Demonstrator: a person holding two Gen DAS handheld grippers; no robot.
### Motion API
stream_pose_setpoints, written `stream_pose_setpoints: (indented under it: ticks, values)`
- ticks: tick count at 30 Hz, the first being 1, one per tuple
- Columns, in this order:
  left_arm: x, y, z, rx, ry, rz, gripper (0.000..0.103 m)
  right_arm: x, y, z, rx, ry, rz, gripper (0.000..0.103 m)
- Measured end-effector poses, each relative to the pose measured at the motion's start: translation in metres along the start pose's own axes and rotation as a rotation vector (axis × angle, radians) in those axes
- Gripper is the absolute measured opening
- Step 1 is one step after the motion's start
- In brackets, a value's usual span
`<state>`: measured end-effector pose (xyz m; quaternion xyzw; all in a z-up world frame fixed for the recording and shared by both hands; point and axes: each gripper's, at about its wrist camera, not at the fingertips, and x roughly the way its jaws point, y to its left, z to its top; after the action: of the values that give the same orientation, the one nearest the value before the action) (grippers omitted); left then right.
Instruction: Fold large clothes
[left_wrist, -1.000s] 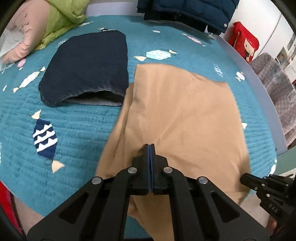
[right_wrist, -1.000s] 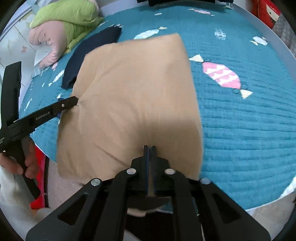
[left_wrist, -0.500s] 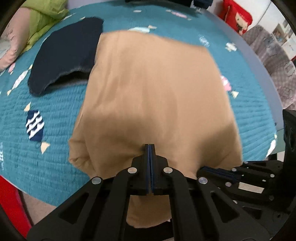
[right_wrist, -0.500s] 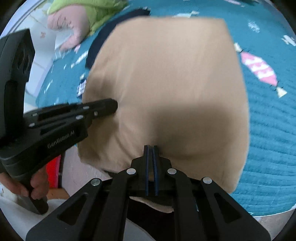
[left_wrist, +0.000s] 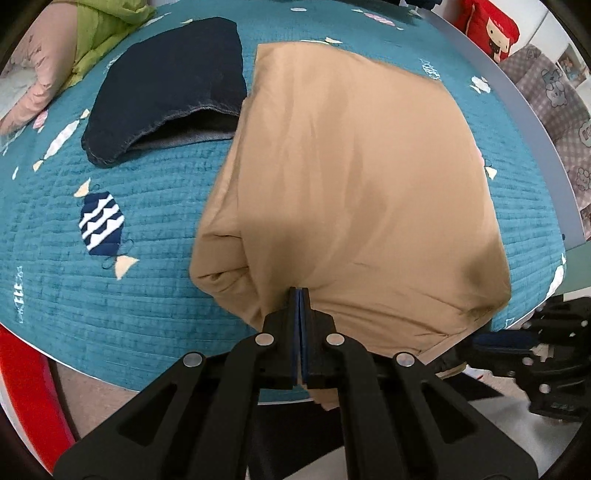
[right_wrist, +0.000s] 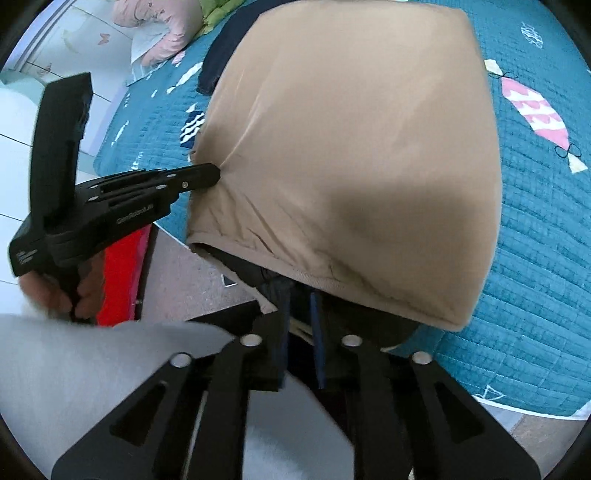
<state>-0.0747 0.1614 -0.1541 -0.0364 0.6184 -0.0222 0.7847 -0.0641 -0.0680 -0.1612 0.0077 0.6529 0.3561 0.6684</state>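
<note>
Tan garment (left_wrist: 354, 192) lies folded mid-frame on the teal quilt (left_wrist: 110, 295), near edge overhanging. Your left gripper (left_wrist: 299, 295) is clamped on its near hem; right gripper (right_wrist: 299, 295) is opening, nothing pinched. Let go left too, then smooth the hem flat.

Beside the tan garment (left_wrist: 354, 192), its left side is hemmed by dark folded jeans (left_wrist: 173, 85). Bare teal quilt (right_wrist: 546, 229) lies open on its right and near-left.

Bright, even daylight; my shadow darkens the near cloth (right_wrist: 373, 218), my sleeve (right_wrist: 92, 369) blurs, fisheye bends edges.
</note>
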Motion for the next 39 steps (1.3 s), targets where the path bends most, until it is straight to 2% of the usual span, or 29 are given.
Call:
stream_pose_setpoints:
  ticks: [2, 6, 8, 13, 18, 21, 24, 26, 27, 28, 30, 31, 34, 35, 37, 39]
  values:
    - [0.0, -0.002, 0.003, 0.01, -0.001, 0.015, 0.003, -0.01, 0.0, -0.004, -0.012, -0.018, -0.001, 0.043]
    - [-0.009, -0.007, 0.006, 0.023, -0.012, 0.037, 0.003, -0.03, 0.002, -0.008, -0.024, -0.081, -0.023, 0.045]
    - [-0.014, -0.007, 0.008, 0.019, -0.025, 0.04, 0.003, -0.043, -0.003, -0.005, -0.005, -0.145, -0.038, 0.045]
    - [-0.031, -0.007, 0.019, 0.008, -0.082, 0.047, 0.004, -0.055, -0.022, 0.003, 0.037, -0.27, -0.143, 0.045]
    - [-0.035, -0.014, 0.032, 0.028, -0.137, 0.041, 0.011, -0.041, -0.03, 0.013, 0.071, -0.307, -0.2, 0.045]
    - [-0.022, -0.014, 0.039, 0.036, -0.136, 0.027, 0.011, -0.023, -0.033, 0.022, 0.101, -0.26, -0.207, 0.038]
    - [0.004, -0.003, 0.04, 0.029, -0.084, 0.065, 0.012, -0.002, -0.053, 0.017, 0.168, -0.194, -0.209, 0.029]
    - [0.019, 0.005, 0.038, 0.025, -0.055, 0.07, 0.013, -0.003, -0.065, 0.012, 0.191, -0.194, -0.187, 0.028]
    - [0.023, 0.008, 0.038, 0.03, -0.048, 0.107, 0.013, -0.005, -0.072, 0.009, 0.212, -0.191, -0.226, 0.027]
    - [0.024, 0.01, 0.037, 0.031, -0.048, 0.101, 0.013, -0.007, -0.077, 0.005, 0.23, -0.188, -0.268, 0.027]
    - [0.021, 0.016, 0.039, 0.014, -0.049, 0.085, 0.014, -0.015, -0.085, -0.001, 0.259, -0.193, -0.292, 0.026]
    - [0.017, 0.02, 0.041, 0.006, -0.061, 0.106, 0.014, -0.022, -0.09, -0.005, 0.275, -0.2, -0.311, 0.026]
    - [0.004, 0.028, 0.05, 0.01, -0.103, 0.231, 0.014, -0.041, -0.095, -0.005, 0.293, -0.261, -0.346, 0.026]
    - [-0.001, 0.031, 0.053, -0.005, -0.114, 0.222, 0.014, -0.045, -0.094, -0.003, 0.294, -0.283, -0.336, 0.026]
    - [-0.012, 0.037, 0.064, -0.04, -0.152, 0.157, 0.014, -0.054, -0.088, 0.007, 0.283, -0.341, -0.31, 0.026]
    - [-0.016, 0.027, 0.077, -0.019, -0.199, 0.123, 0.014, -0.055, -0.074, 0.023, 0.229, -0.395, -0.272, 0.026]
